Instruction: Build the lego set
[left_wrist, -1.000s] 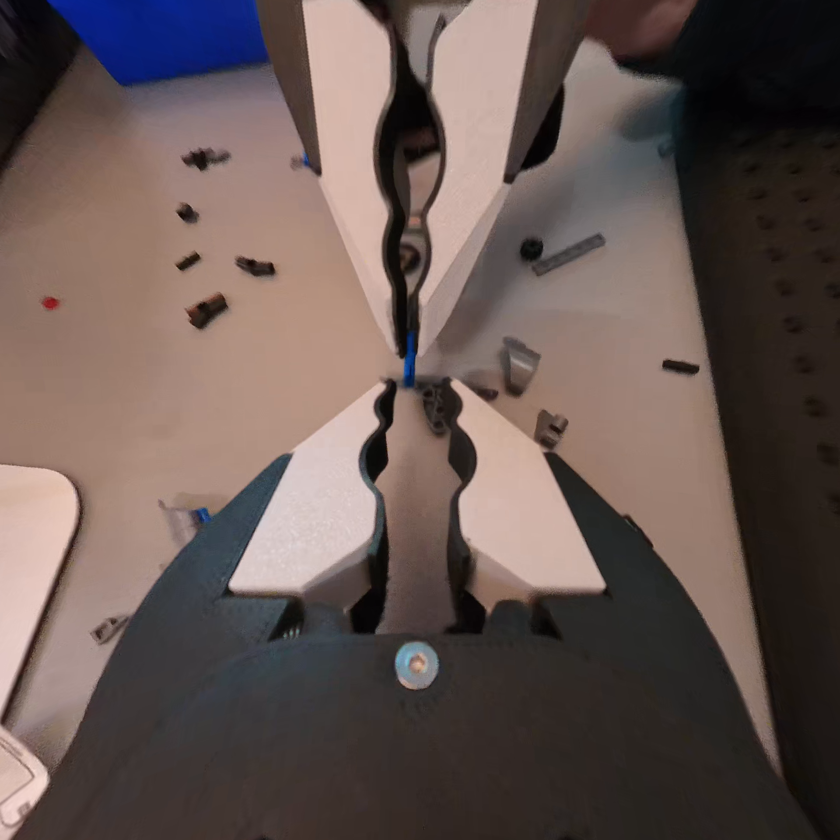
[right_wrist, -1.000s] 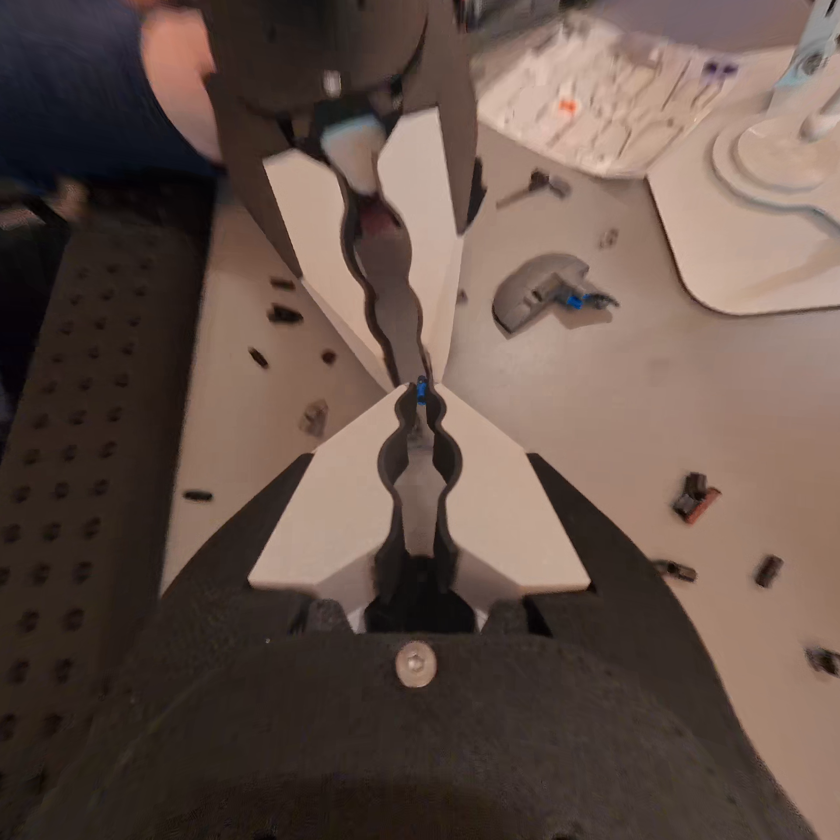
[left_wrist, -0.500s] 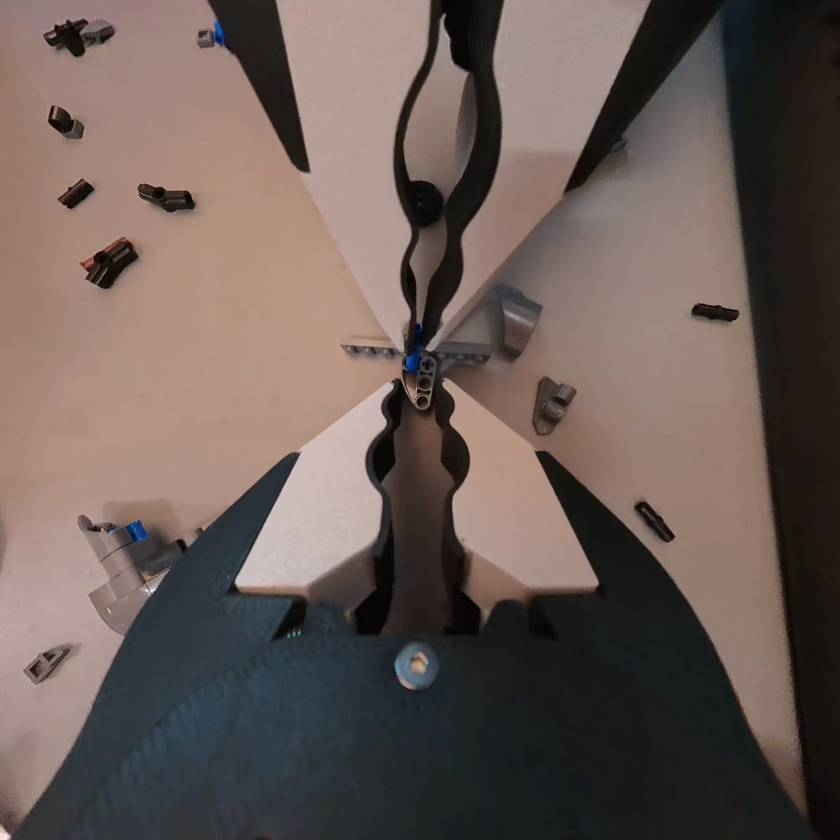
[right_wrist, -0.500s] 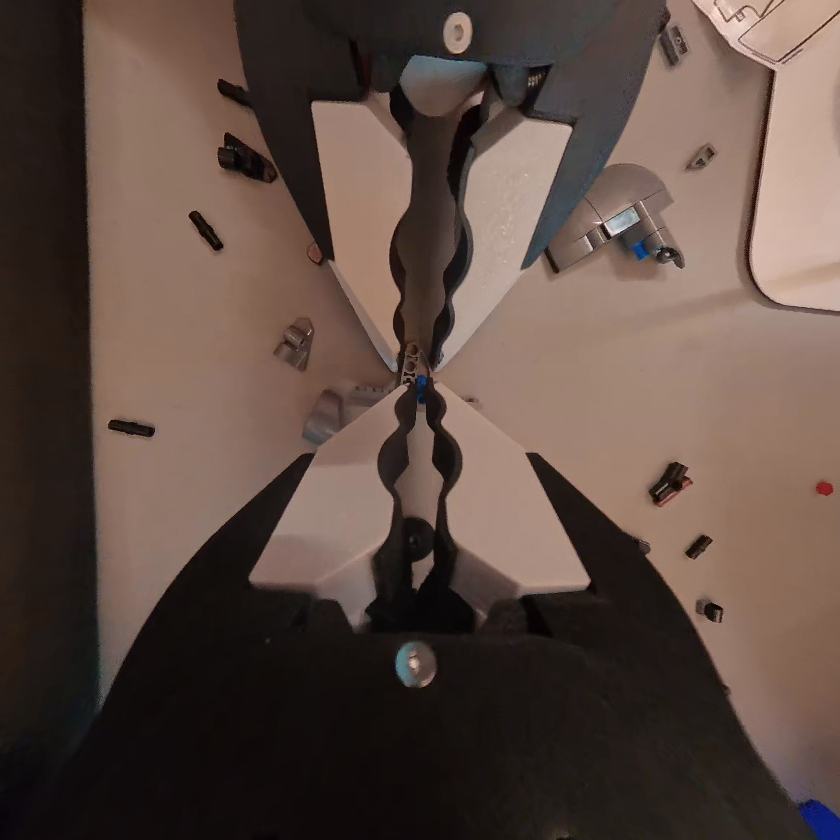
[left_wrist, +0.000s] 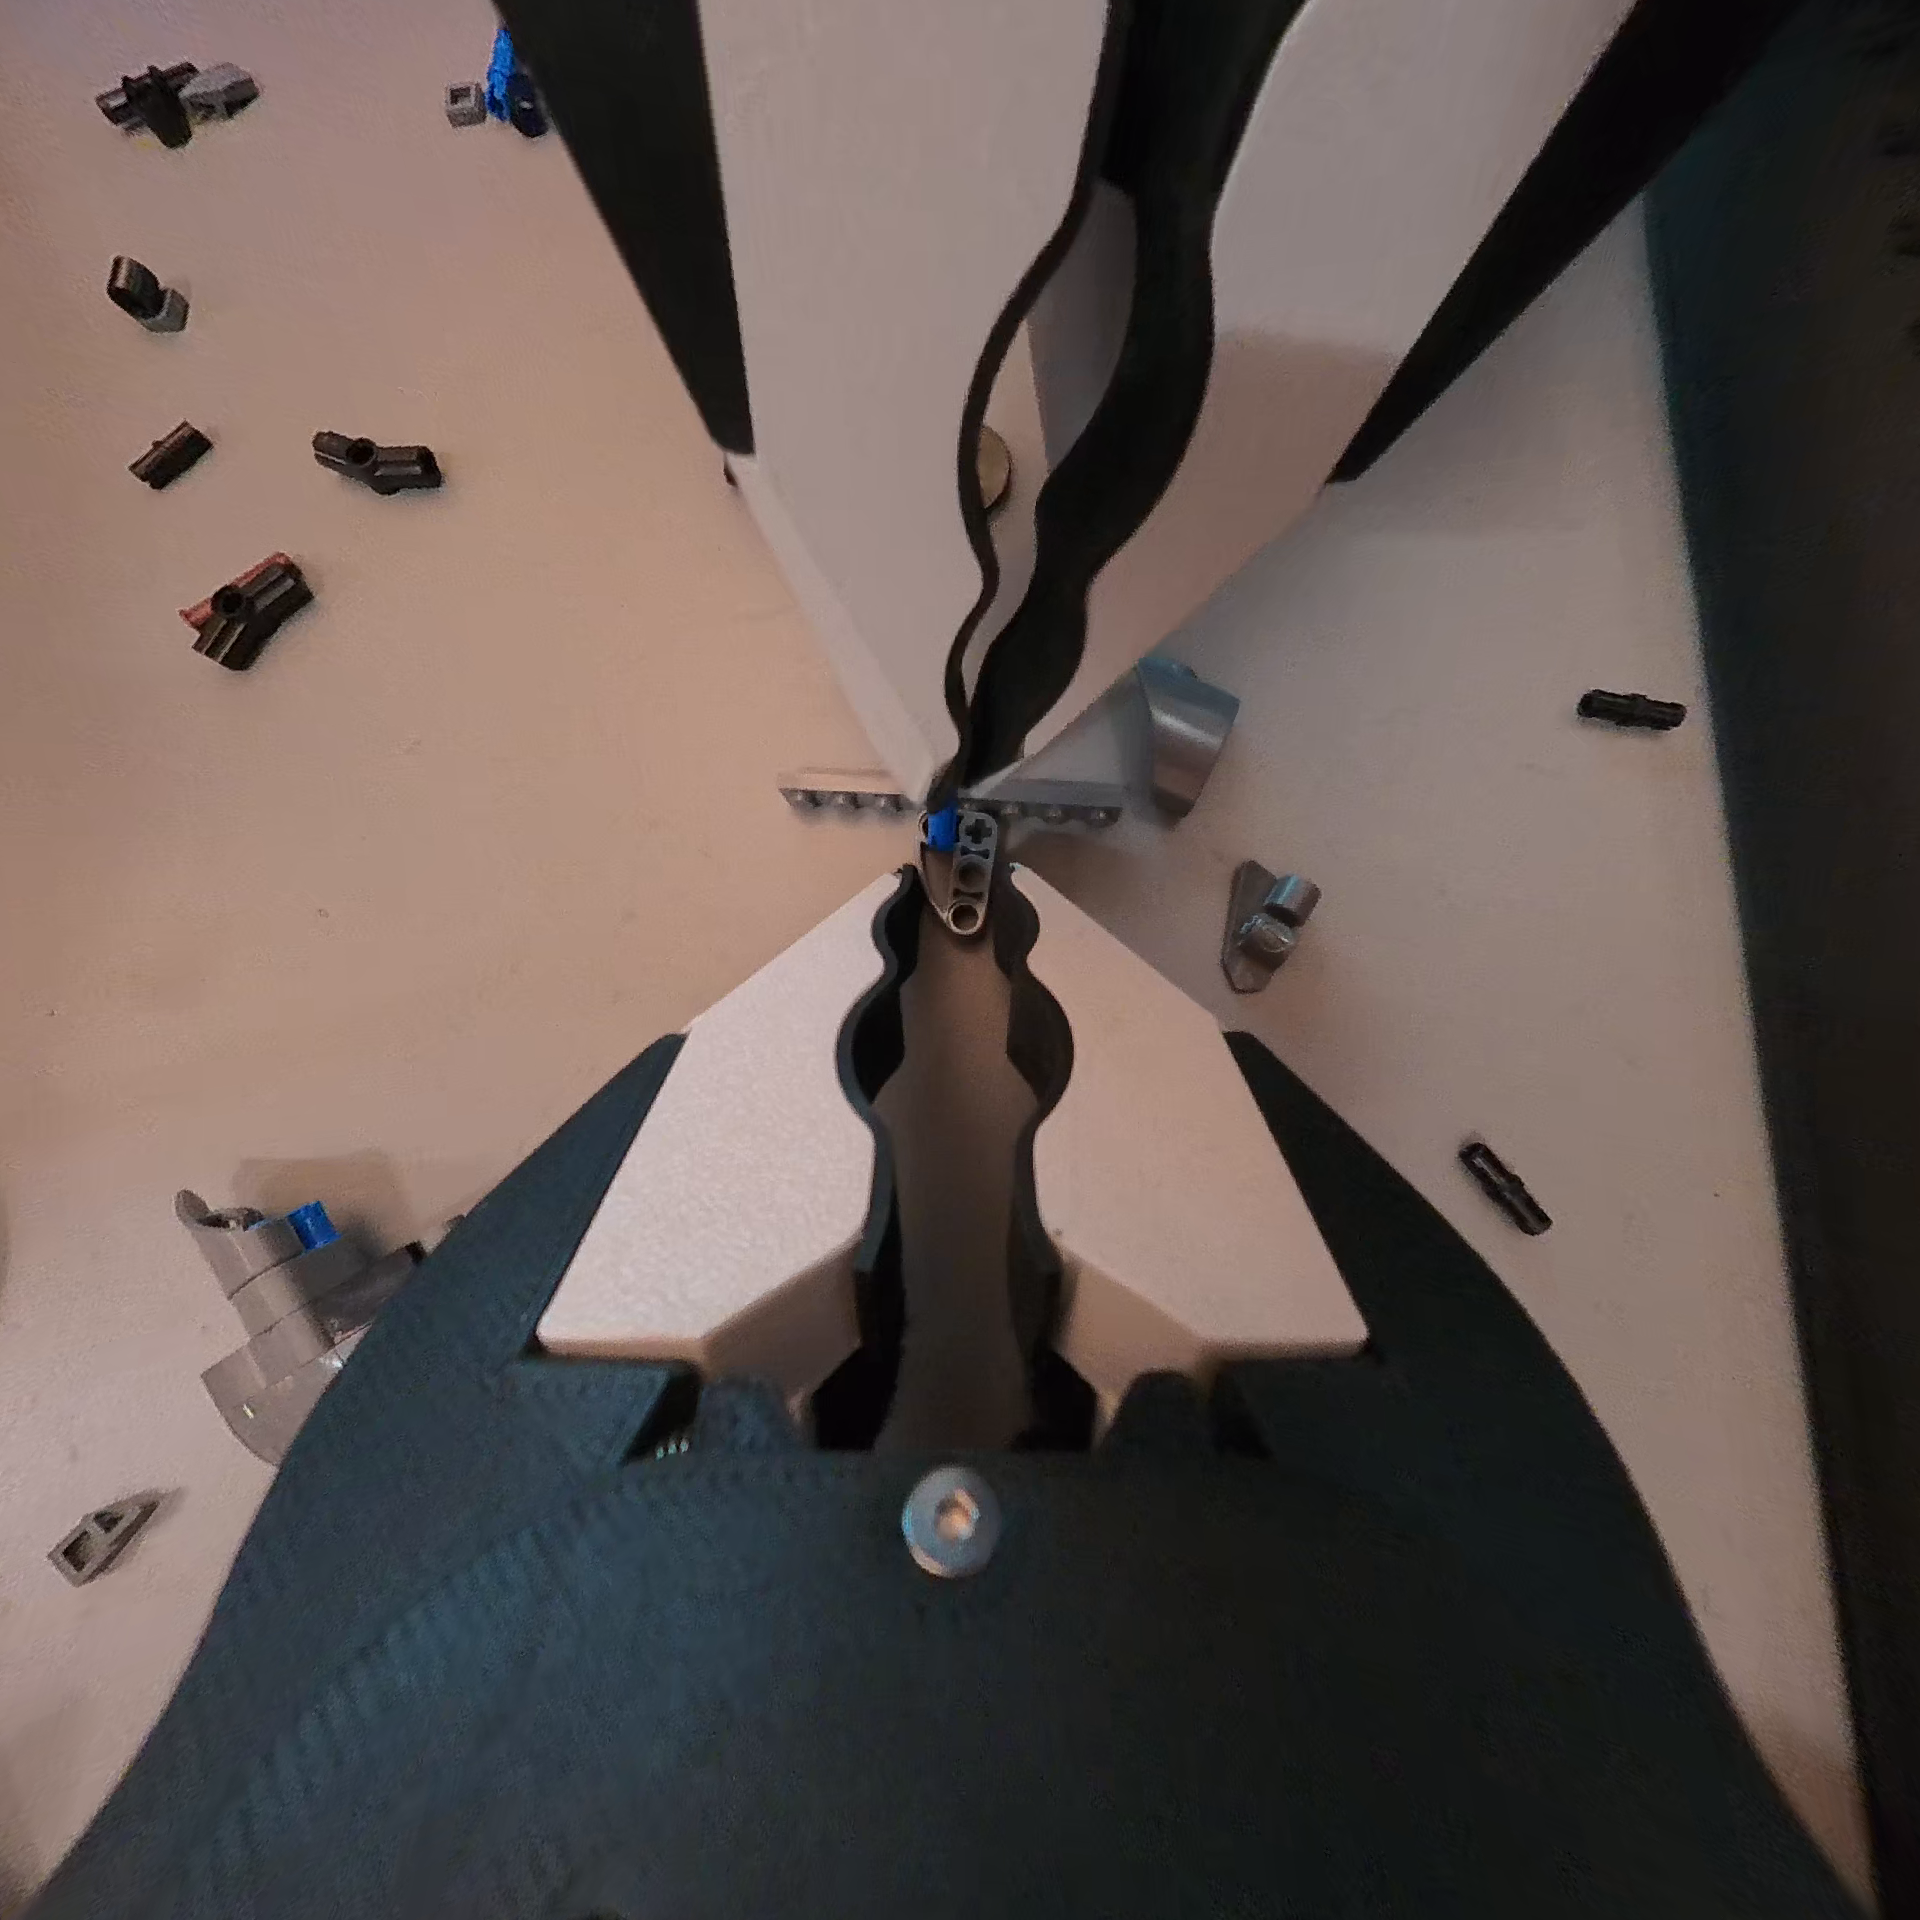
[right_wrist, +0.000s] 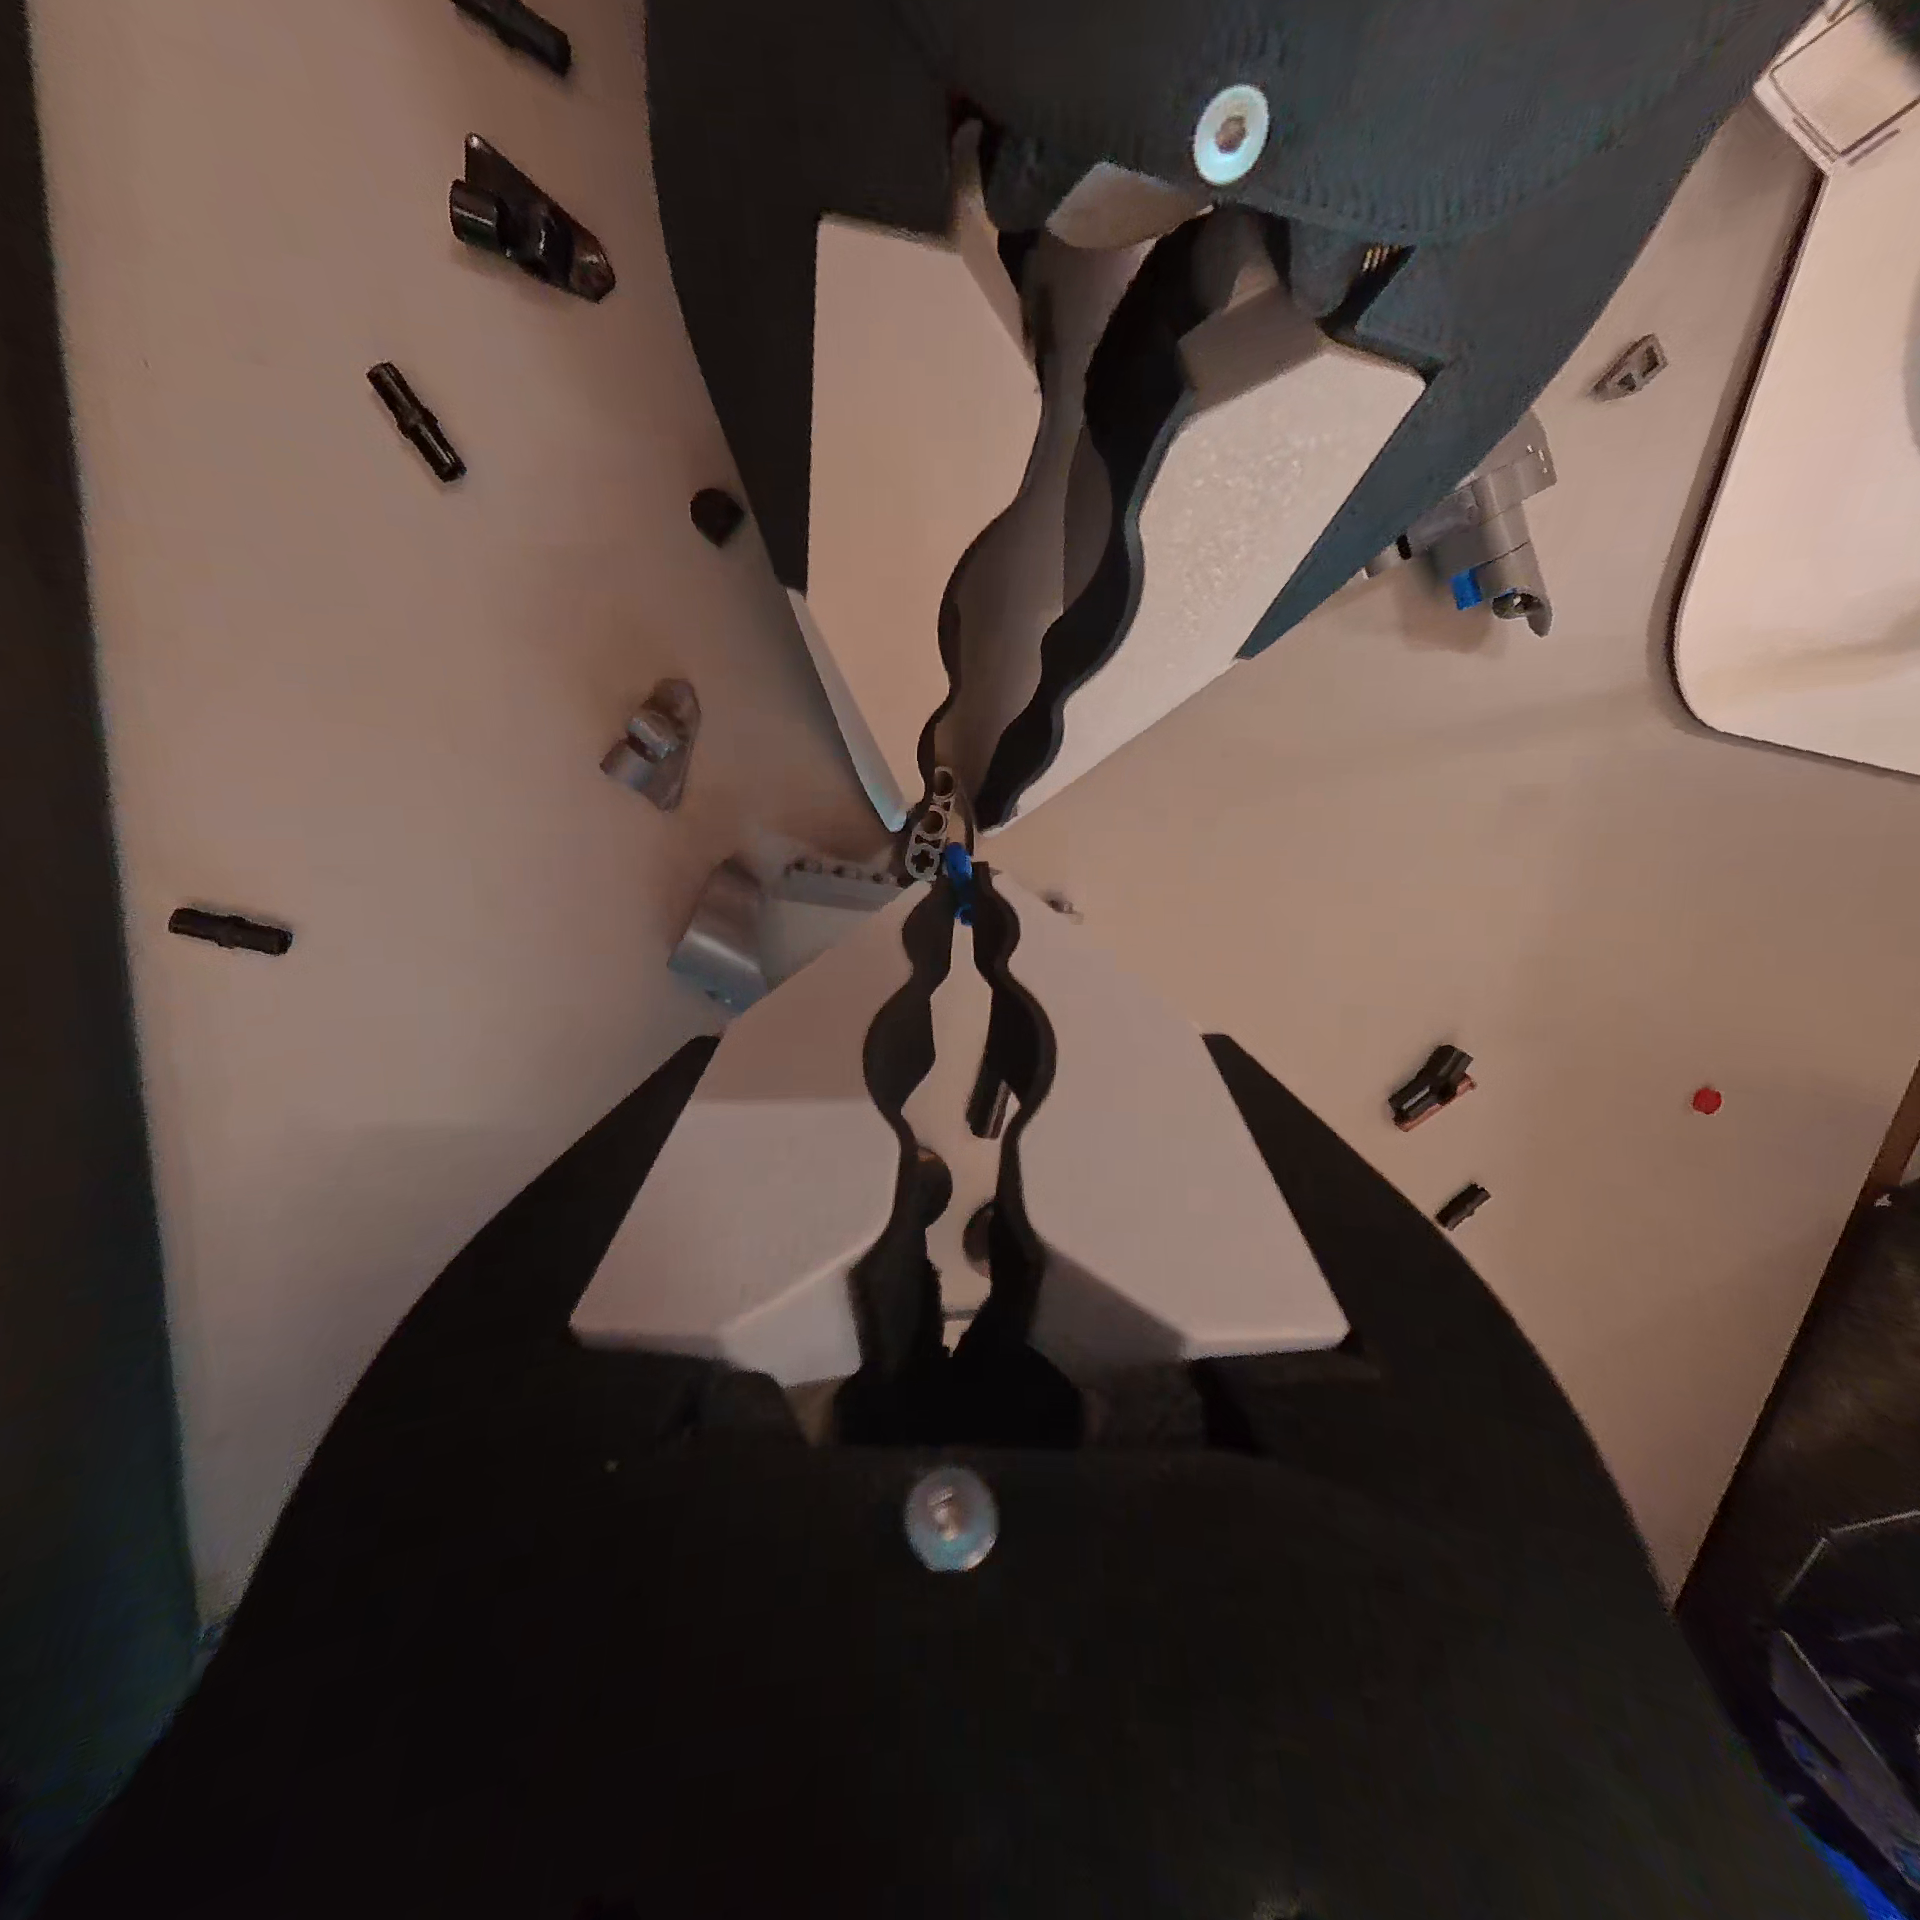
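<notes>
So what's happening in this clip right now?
A person is building a Lego set with two handheld tools, held tip to tip above the table. The left tool grips a small grey beam with holes; the right tool pinches a blue pin and has it at the beam's end, though whether it is seated is unclear. Loose parts lie scattered below, among them black pins and a grey sub-assembly.
</notes>
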